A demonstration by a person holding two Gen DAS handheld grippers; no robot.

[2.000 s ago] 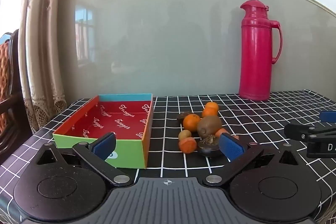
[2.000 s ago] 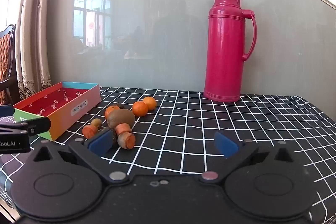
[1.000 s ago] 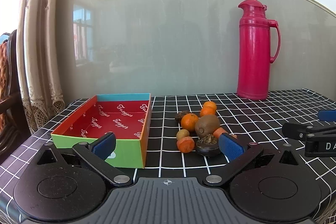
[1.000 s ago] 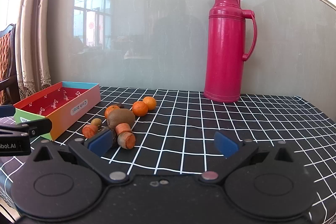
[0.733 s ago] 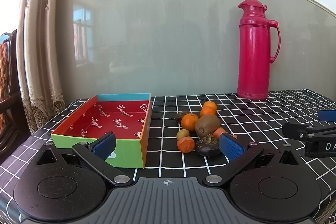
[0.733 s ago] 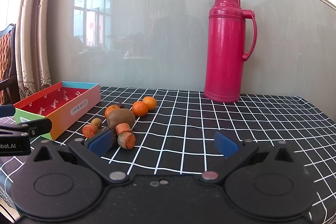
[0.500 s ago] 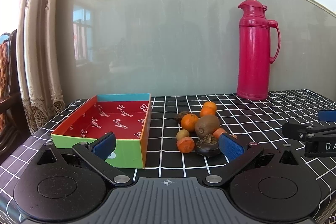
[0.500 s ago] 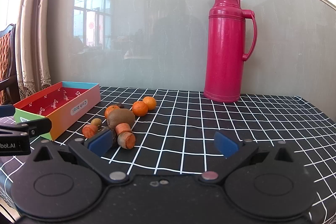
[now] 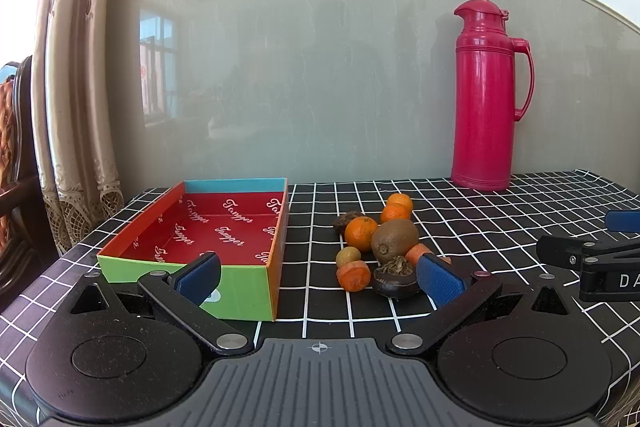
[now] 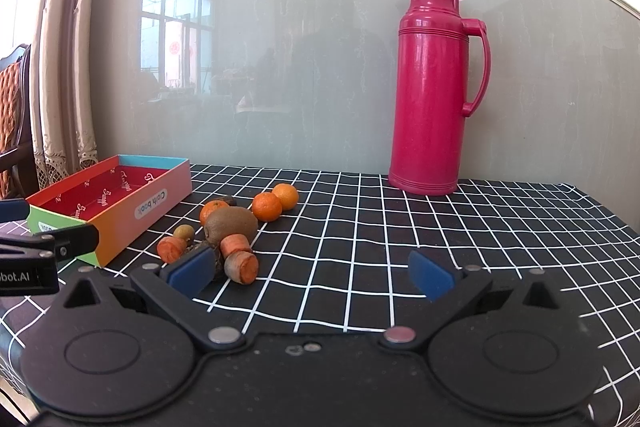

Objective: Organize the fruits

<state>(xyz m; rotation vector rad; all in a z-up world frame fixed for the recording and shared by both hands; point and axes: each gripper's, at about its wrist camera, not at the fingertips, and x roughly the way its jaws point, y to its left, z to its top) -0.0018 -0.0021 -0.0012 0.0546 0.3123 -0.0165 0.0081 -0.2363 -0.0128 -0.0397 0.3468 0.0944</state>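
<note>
A small heap of fruit lies on the checked tablecloth: a brown kiwi, three tangerines, a small yellow-green fruit, a dark mangosteen and orange carrot-like chunks. To its left stands an empty colourful box with a red inside. My left gripper is open, low over the table, in front of the box and the heap. My right gripper is open too, just right of the heap, holding nothing.
A tall pink thermos stands at the back against a glossy wall panel. Curtains and a chair hang off the table's left edge. Bare checked cloth spreads to the right of the fruit.
Two seconds ago the left wrist view was slightly tilted; it has levelled. Since then neither gripper nor any fruit has visibly moved.
</note>
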